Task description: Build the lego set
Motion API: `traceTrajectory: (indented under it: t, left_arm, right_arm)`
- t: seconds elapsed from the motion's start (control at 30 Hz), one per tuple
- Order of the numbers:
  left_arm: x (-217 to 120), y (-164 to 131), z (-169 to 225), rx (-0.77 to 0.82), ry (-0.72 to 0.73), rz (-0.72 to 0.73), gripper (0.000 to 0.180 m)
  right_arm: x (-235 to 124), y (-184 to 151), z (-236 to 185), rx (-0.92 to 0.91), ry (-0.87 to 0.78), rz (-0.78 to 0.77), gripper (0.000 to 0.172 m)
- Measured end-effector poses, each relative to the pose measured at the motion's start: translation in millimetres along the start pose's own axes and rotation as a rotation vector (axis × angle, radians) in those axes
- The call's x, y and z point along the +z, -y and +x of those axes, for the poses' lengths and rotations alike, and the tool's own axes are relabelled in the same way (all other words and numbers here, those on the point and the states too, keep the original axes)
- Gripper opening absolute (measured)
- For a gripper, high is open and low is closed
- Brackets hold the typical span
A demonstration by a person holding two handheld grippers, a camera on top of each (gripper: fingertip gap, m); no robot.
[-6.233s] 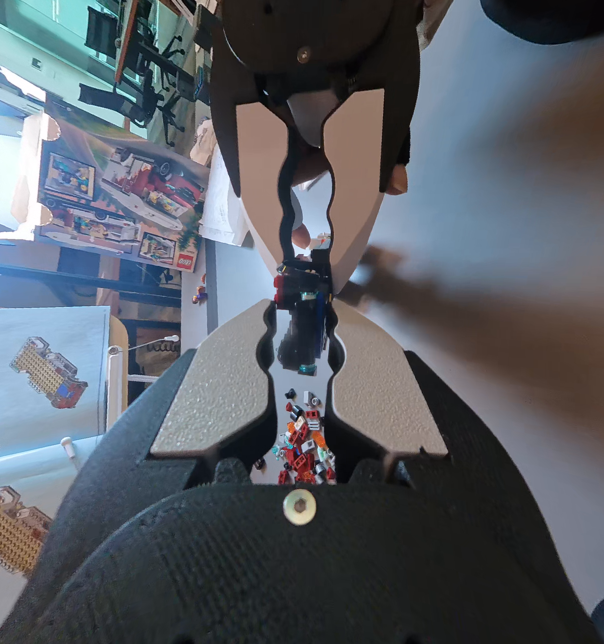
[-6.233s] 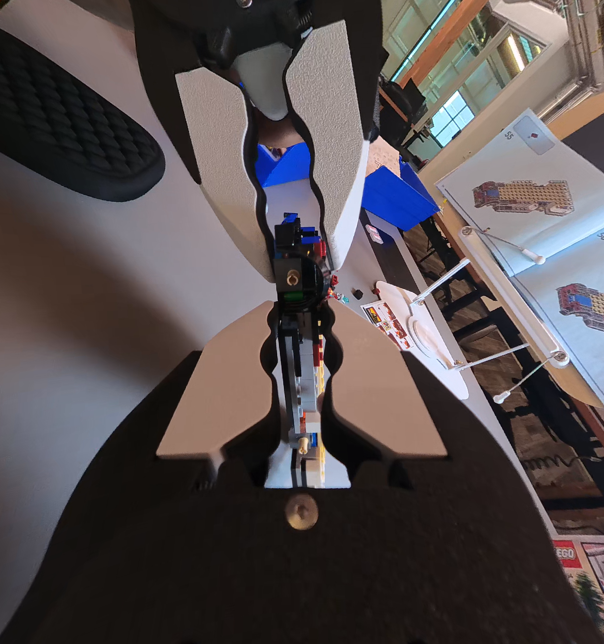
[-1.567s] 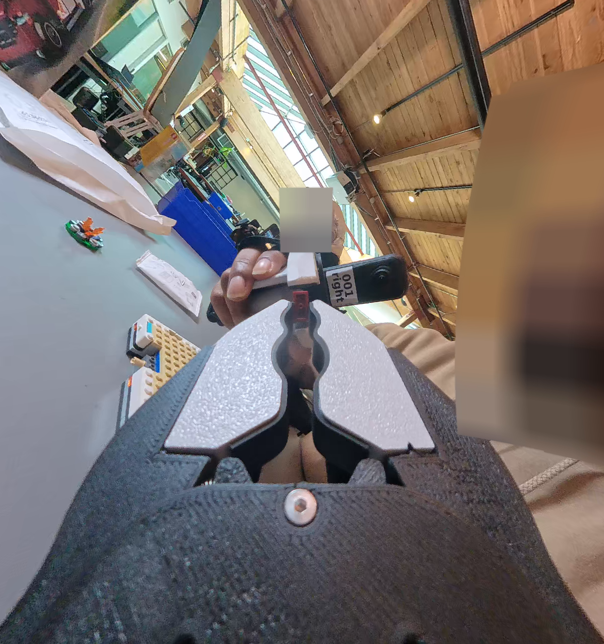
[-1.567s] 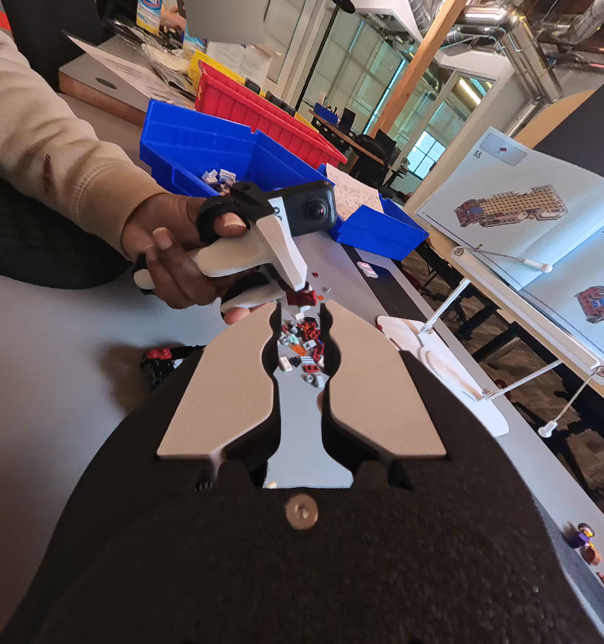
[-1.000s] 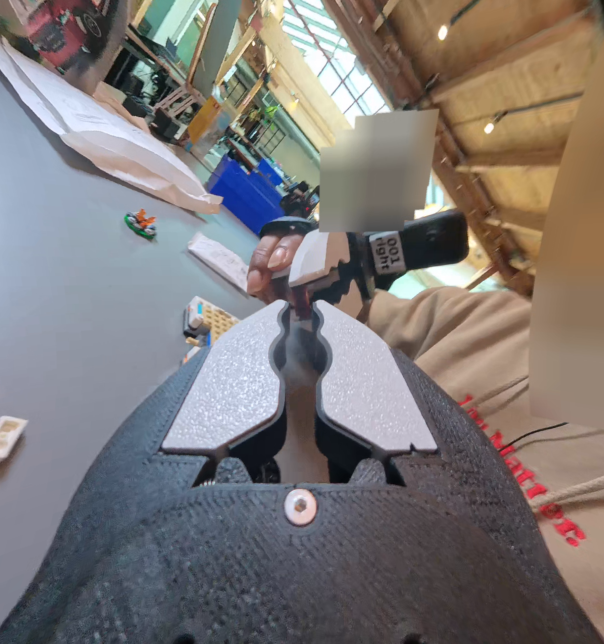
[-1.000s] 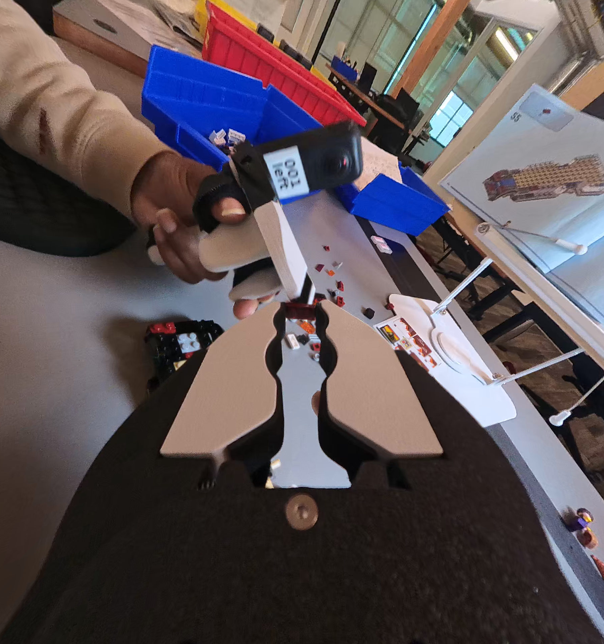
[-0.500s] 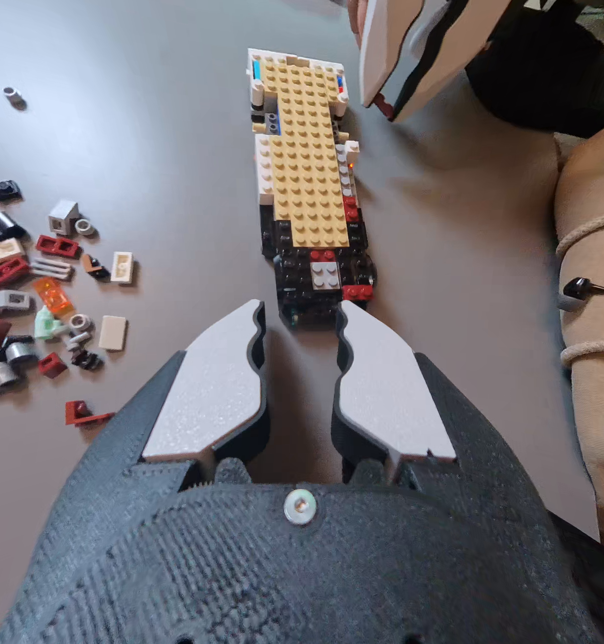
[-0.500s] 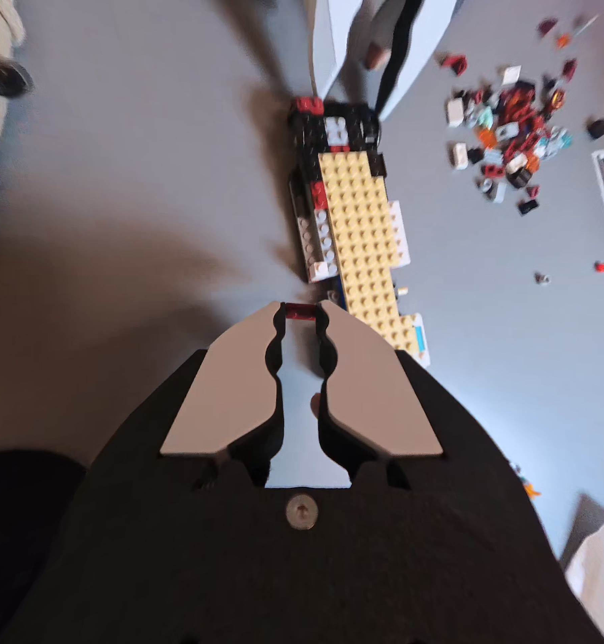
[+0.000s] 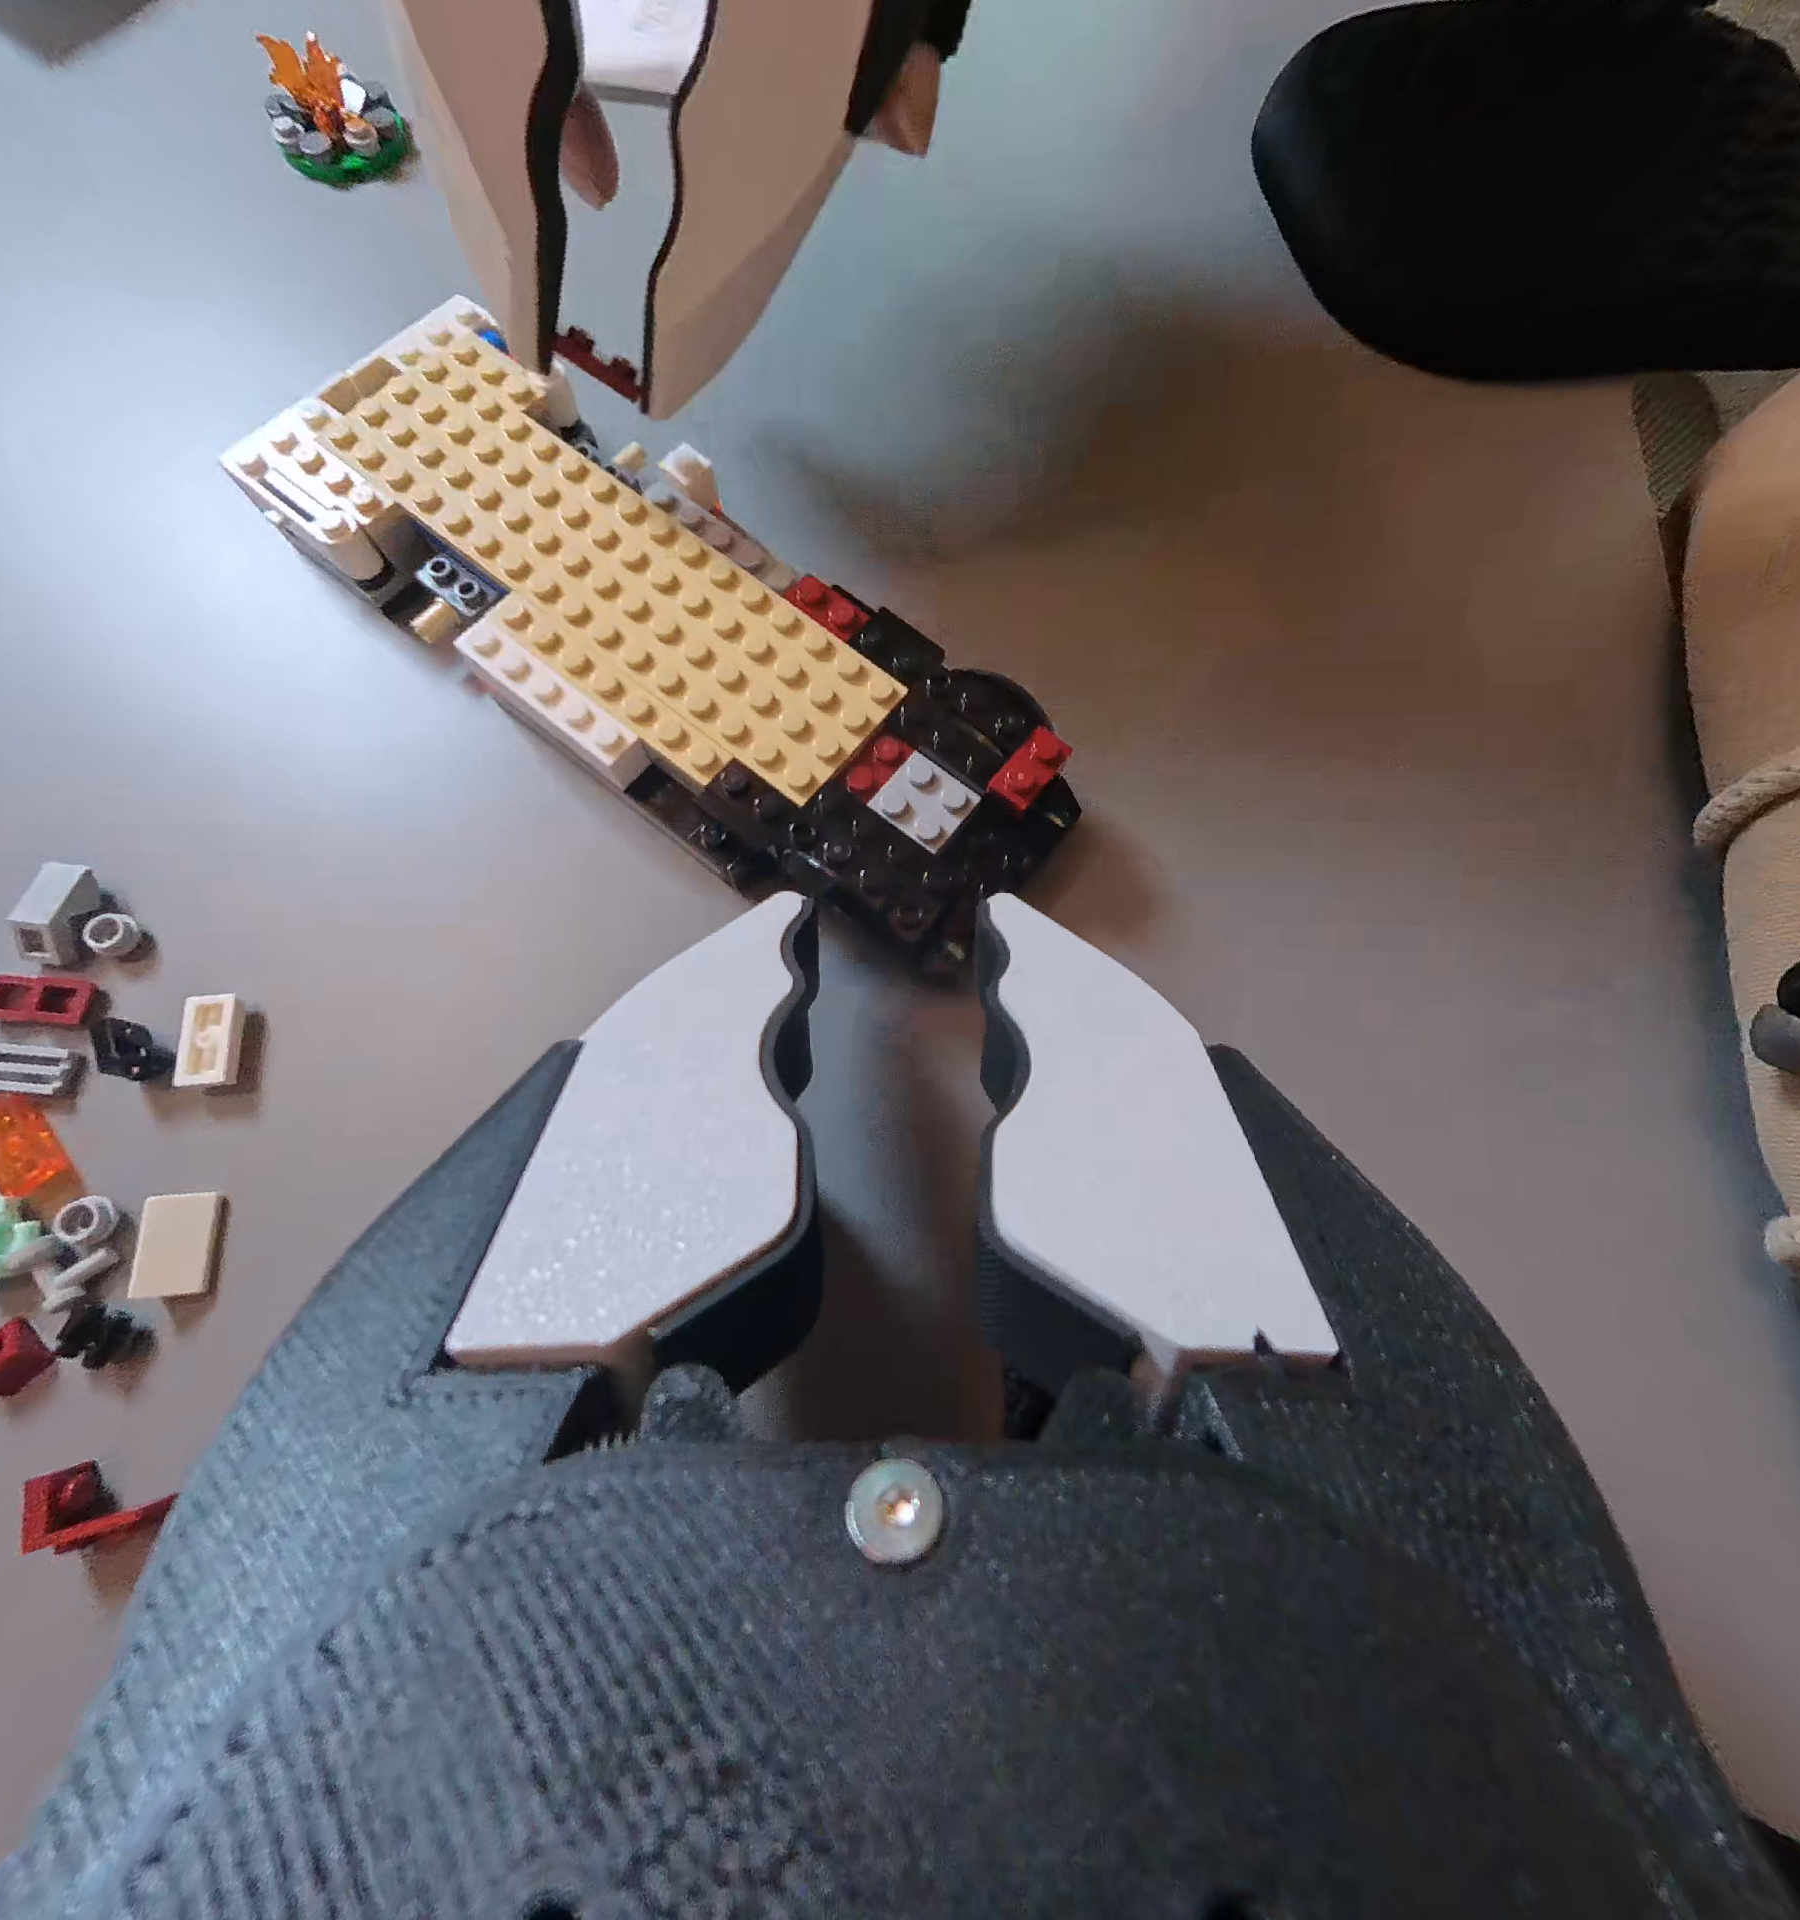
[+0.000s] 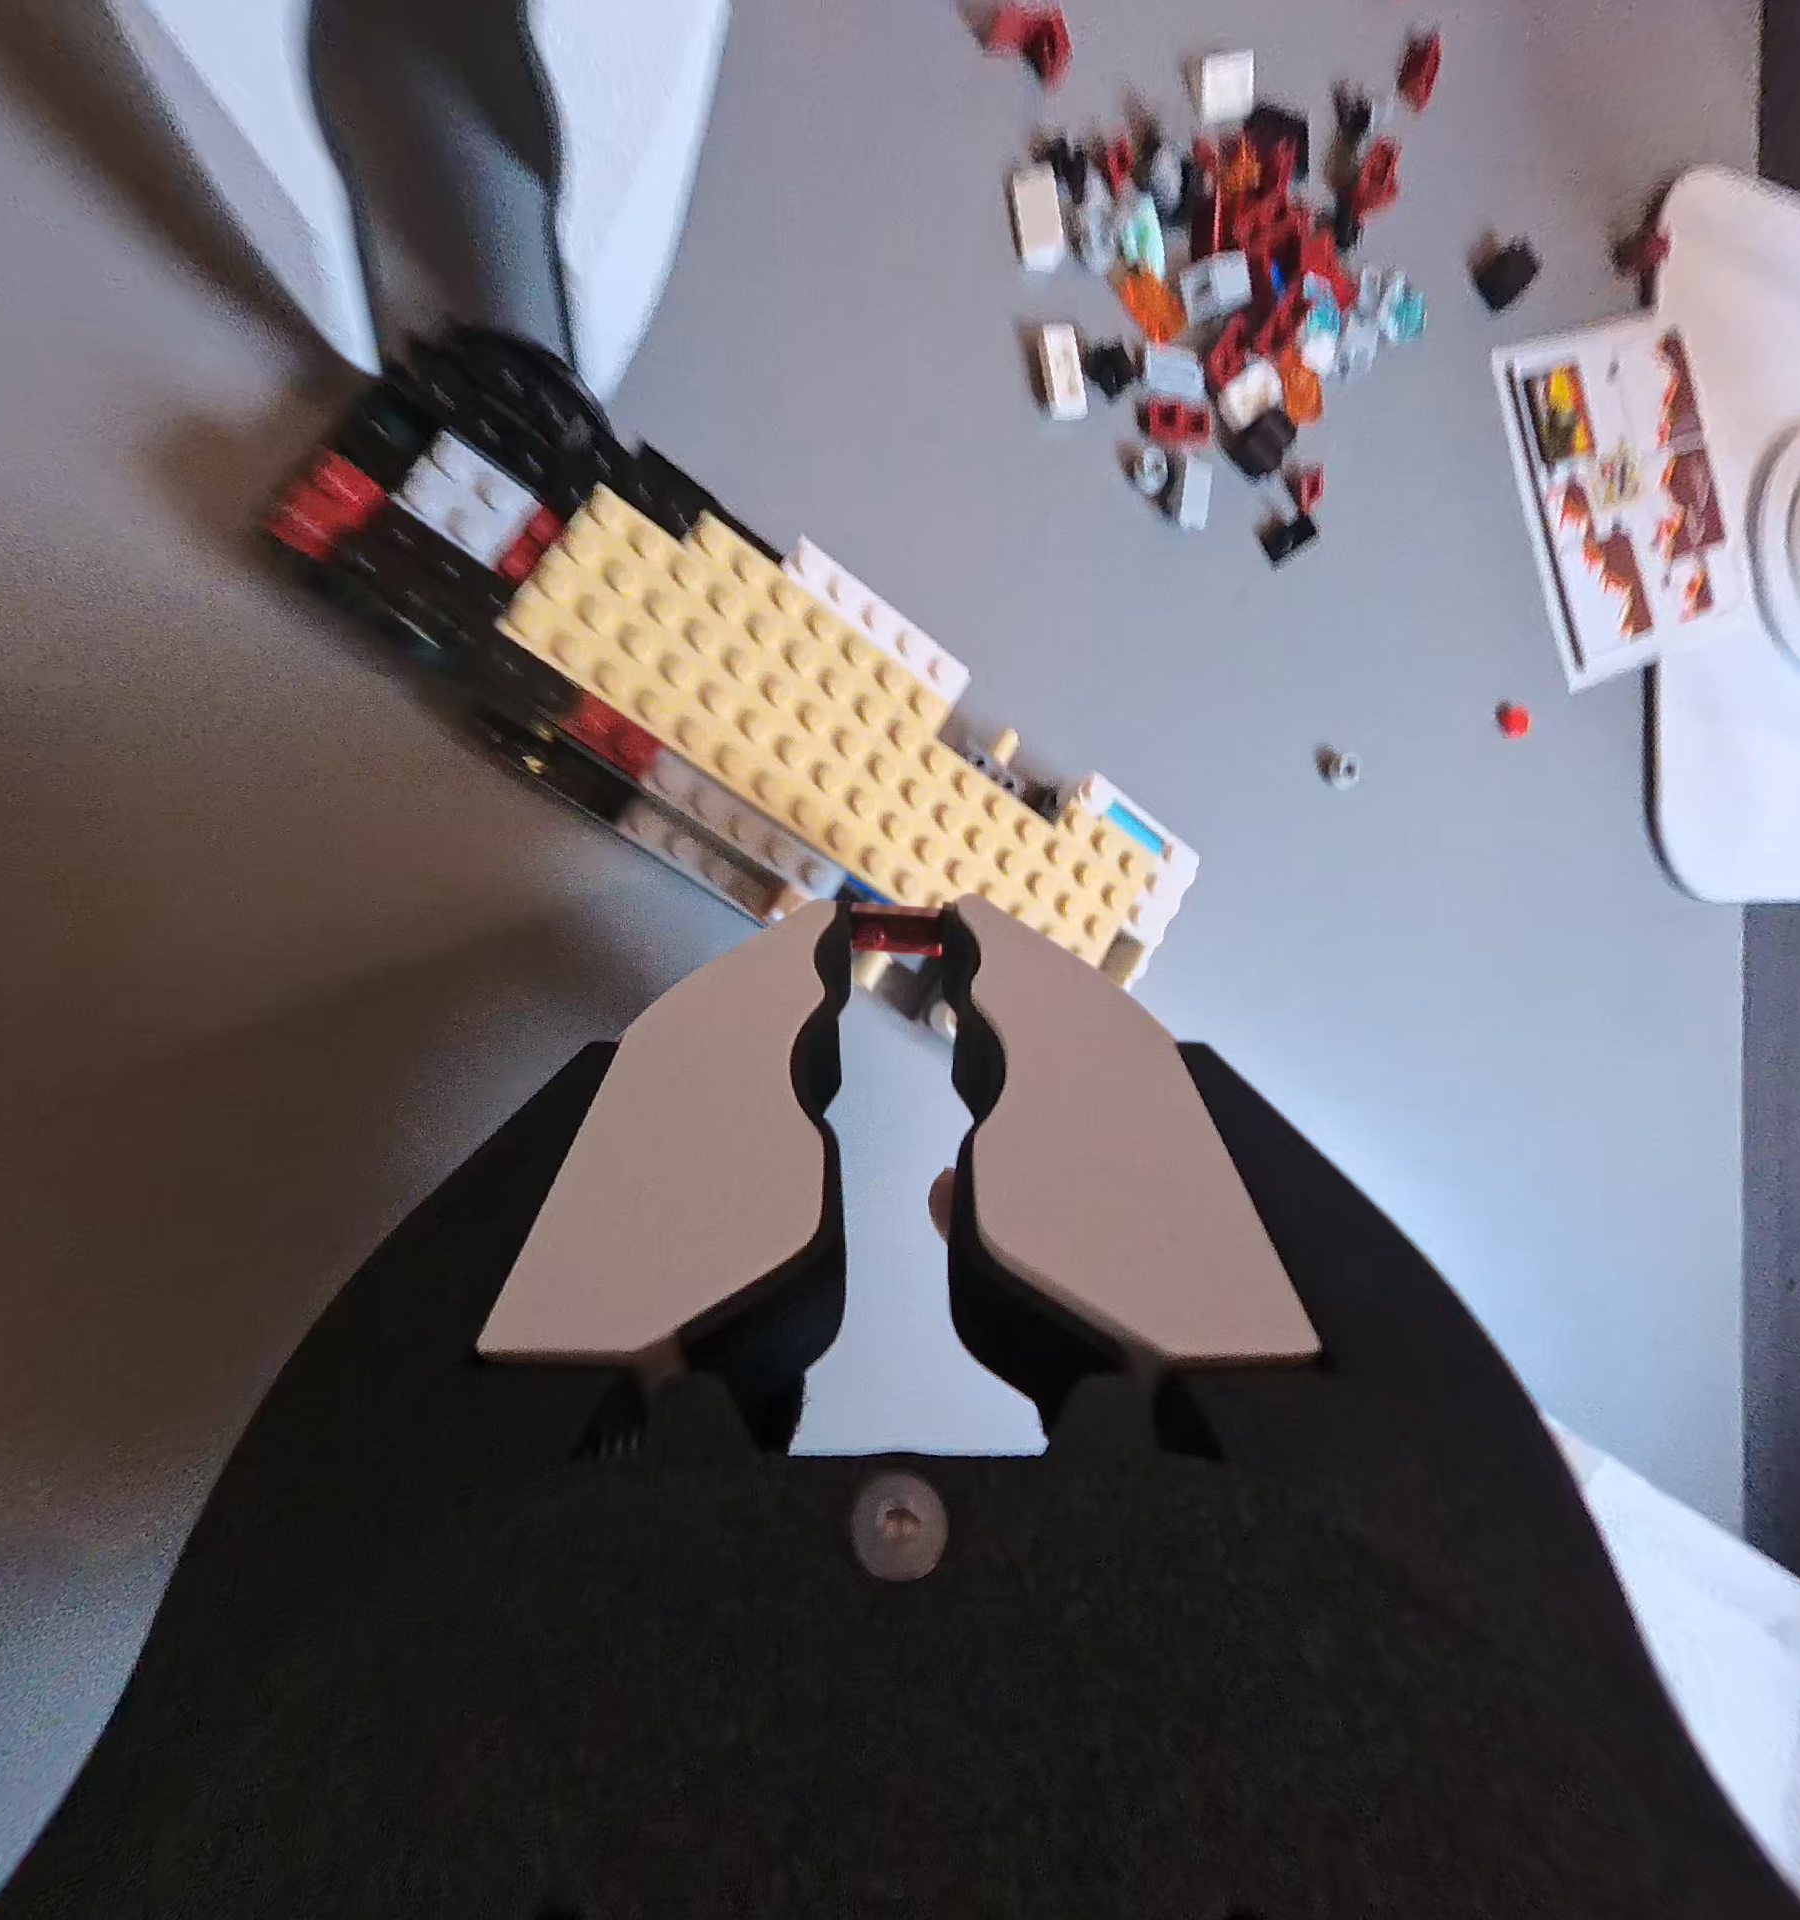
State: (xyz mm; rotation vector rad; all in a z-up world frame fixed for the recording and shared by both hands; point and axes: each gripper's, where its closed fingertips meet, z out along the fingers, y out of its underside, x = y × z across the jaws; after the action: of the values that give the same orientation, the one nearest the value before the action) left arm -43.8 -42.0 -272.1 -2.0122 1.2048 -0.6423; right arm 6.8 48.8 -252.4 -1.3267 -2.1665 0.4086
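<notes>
R gripper (image 10: 897,914) pinching dark-red brick (image 10: 896,928), tan-studded model (image 9: 605,561)

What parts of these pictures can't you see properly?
- Left wrist view: whether the left gripper's fingertips touch the brick model's black end; they stand apart beside it, contact unclear.
- Right wrist view: motion blur smears the loose bricks; their shapes are unclear.
- Right wrist view: the sticker sheet is partly under a white stand and too blurred.
- Both views: the dark red brick clamped in the right gripper is mostly hidden by its fingertips.

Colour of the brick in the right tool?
Dark red brick, pinched at the right tool's tips; right wrist view shows it best.
</notes>
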Motion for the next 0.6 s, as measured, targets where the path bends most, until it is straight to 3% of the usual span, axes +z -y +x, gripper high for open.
traceTrajectory:
  t: [0.23,0.6]
  left_arm:
    - [-2,-4,-3,-0.012,-0.001,0.009,0.028]
    - [-3,-7,-3,0.001,0.012,0.01,0.024]
  right_arm:
    - [3,60,-58,-0.16,0.235,0.091,0.016]
    - [34,82,-70,-0.34,0.366,-0.007,0.017]
